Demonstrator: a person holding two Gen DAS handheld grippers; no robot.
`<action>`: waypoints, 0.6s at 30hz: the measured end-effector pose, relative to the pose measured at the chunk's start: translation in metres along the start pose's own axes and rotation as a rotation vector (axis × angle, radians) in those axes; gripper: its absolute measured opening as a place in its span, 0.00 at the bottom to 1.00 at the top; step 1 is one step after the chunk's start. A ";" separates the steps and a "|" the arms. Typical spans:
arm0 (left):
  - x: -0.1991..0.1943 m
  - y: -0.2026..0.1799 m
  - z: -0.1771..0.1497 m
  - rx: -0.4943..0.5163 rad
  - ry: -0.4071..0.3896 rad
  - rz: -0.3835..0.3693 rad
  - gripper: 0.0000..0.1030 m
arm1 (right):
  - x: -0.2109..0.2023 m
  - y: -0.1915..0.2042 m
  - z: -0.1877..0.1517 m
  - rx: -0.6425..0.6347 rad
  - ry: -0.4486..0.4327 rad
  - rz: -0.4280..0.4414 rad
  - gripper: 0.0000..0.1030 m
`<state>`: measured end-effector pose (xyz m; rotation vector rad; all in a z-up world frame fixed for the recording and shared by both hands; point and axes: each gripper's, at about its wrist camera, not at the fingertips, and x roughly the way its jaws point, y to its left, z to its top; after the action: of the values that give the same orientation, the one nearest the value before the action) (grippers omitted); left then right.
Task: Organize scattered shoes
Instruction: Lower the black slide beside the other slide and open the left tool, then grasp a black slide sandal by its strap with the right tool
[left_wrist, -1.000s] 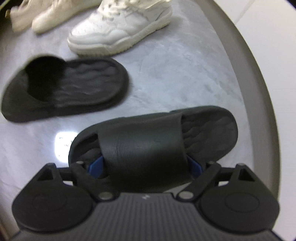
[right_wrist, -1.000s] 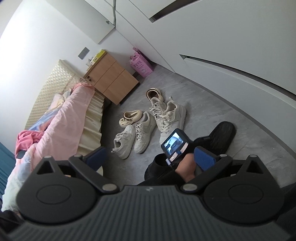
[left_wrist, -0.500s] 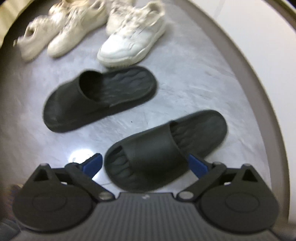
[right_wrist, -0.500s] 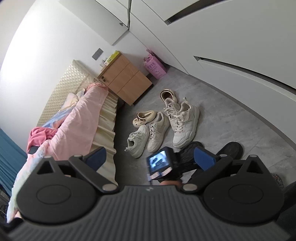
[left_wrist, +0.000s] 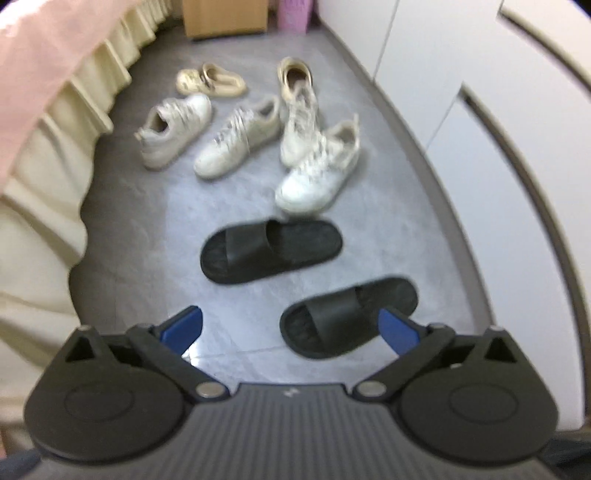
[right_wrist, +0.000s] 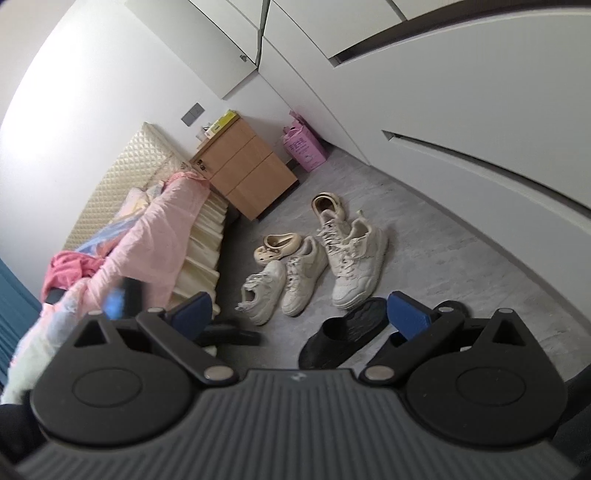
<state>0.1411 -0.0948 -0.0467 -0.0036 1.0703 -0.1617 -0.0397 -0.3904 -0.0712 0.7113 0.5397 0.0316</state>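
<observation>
Left gripper and right gripper both spread, empty. Black slides lie side by side on floor; white sneakers jumbled beyond (likely next to pair).

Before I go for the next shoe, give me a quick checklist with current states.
1. Left gripper open and empty: ok.
2. Right gripper open and empty: ok.
3. Two black rubber slides lying side by side, same way round: ok.
4. Four white lace-up sneakers paired neatly: not ok, they overlap.
5. Two cream clogs together: not ok, apart.
6. Grey floor beside the slides free: ok.
</observation>
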 end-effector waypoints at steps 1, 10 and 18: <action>-0.012 0.001 -0.001 -0.007 -0.033 0.003 0.99 | 0.000 0.000 0.000 -0.012 0.001 -0.006 1.00; -0.059 -0.001 0.007 -0.100 -0.141 -0.104 1.00 | 0.031 0.007 -0.035 -0.197 0.078 -0.032 1.00; -0.063 -0.008 0.012 -0.118 -0.150 -0.139 1.00 | 0.084 0.023 -0.089 -0.363 0.161 -0.088 1.00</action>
<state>0.1211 -0.0948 0.0150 -0.1940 0.9290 -0.2205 -0.0059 -0.3009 -0.1509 0.3312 0.6975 0.1024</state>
